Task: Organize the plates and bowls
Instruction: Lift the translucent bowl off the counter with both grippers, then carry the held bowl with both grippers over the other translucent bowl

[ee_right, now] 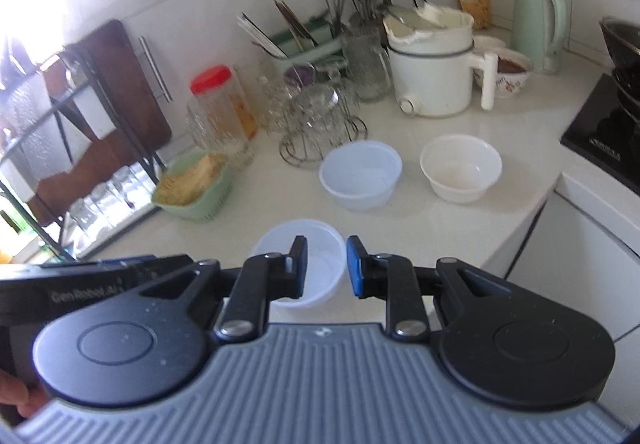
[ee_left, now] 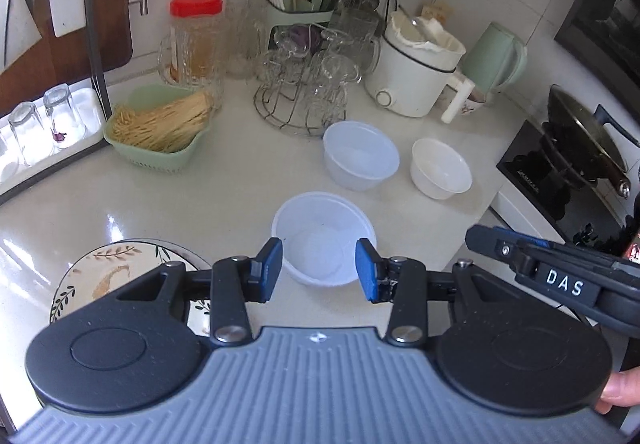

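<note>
Three bowls stand on the white counter (ee_left: 240, 180). A translucent plastic bowl (ee_left: 324, 236) is nearest, with my open left gripper (ee_left: 319, 269) hovering just in front of it. A second translucent bowl (ee_left: 361, 154) and a white bowl (ee_left: 441, 168) stand behind. A leaf-patterned plate (ee_left: 100, 276) lies at the lower left, partly hidden by the gripper. In the right wrist view my right gripper (ee_right: 326, 268) is open and empty over the near bowl (ee_right: 316, 264); the second translucent bowl (ee_right: 360, 174) and the white bowl (ee_right: 461, 167) lie beyond.
A green basket of noodles (ee_left: 160, 128), a wire rack of glasses (ee_left: 308, 92), a red-lidded jar (ee_left: 197, 36), a white electric pot (ee_left: 416, 72) and a green kettle (ee_left: 496, 56) line the back. A stove with a wok (ee_left: 576, 148) is at the right. A dish rack (ee_left: 48, 124) stands left.
</note>
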`<state>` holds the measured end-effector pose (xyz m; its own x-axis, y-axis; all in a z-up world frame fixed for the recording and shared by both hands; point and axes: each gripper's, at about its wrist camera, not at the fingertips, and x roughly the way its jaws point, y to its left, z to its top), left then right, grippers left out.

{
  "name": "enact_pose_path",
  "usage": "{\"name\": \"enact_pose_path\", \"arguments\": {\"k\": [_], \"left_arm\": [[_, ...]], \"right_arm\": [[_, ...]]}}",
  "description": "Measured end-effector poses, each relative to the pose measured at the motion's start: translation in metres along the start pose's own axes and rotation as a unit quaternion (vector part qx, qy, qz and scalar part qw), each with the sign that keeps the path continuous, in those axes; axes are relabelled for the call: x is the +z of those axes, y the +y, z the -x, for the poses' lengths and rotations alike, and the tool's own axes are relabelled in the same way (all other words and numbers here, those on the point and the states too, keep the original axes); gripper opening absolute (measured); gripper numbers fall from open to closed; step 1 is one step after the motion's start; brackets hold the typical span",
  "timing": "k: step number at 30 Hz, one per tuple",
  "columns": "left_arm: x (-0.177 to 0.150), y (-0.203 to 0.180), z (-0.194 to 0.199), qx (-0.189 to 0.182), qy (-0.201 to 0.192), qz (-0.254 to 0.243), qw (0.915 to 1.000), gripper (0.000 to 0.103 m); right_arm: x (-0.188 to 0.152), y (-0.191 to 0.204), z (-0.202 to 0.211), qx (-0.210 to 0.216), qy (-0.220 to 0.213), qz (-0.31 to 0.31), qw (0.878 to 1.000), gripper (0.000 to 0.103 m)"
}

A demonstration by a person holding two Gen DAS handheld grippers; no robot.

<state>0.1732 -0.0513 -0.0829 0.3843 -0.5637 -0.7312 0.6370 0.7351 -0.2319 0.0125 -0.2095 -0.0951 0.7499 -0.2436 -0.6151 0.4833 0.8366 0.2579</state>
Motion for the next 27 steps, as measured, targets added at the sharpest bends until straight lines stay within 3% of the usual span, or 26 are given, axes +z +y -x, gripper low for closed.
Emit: {"name": "enact_pose_path", "arguments": {"k": [9,16,18,22,27], "left_arm": [[0.036,-0.002,-0.055,0.029,-0.004,0.037,0.9989,0.046],[0.075,-0.003,-0.105,0.043,0.018,0.061,0.9971,0.046],[0.082,-0.001,-0.116,0.029,0.021,0.074,0.9966,0.046],[0.094,-0.002,-0.141,0.026,0.026,0.09,0.9953,0.061],[0.105,0.0,-0.175,0.01,0.063,0.122,0.9905,0.065]], "right_arm": [[0.029,-0.029,-0.056,0.025,0.048,0.006,0.999,0.026],[0.056,-0.063,-0.095,0.031,0.067,0.002,0.997,0.027],[0.062,-0.071,-0.103,0.032,0.066,-0.001,0.997,0.033],[0.072,-0.087,-0.12,0.038,0.073,-0.017,0.996,0.065],[0.08,-0.114,-0.152,0.08,0.113,-0.092,0.986,0.066]]}}
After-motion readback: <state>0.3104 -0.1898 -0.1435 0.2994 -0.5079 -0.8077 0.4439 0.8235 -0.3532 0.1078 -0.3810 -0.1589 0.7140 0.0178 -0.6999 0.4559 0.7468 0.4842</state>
